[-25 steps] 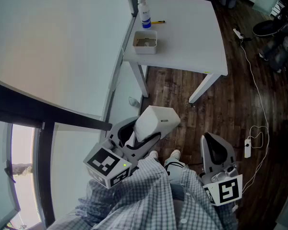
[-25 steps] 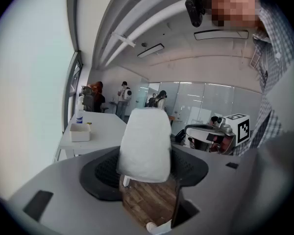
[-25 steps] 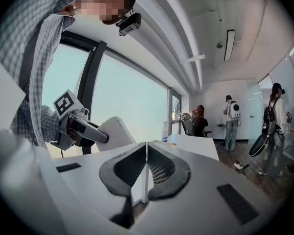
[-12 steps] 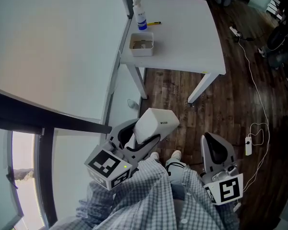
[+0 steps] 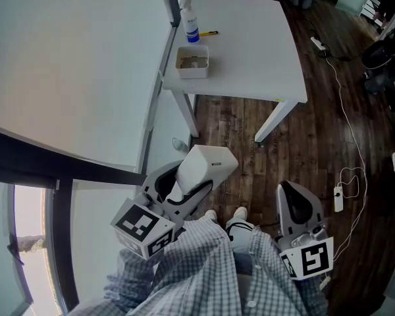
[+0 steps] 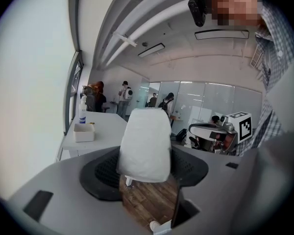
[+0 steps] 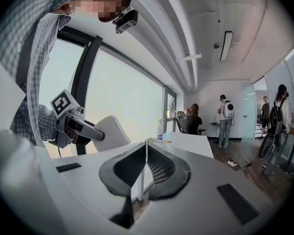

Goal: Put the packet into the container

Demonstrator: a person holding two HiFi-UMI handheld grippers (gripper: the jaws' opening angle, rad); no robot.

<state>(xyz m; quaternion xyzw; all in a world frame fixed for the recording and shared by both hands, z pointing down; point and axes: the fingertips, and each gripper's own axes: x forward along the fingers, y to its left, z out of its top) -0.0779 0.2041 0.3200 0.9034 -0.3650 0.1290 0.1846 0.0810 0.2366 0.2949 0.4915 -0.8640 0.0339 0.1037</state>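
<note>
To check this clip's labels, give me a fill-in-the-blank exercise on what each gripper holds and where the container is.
The left gripper grips the white ___ that must go into the container. The right gripper's fingers are shut and hold ___. The container stands on the white ___, near a spray bottle.
Missing words: packet; nothing; table.

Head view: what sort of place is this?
Likely an open-plan office or lab: a white table on a dark wood floor, tall windows along one wall, and people standing about.
</note>
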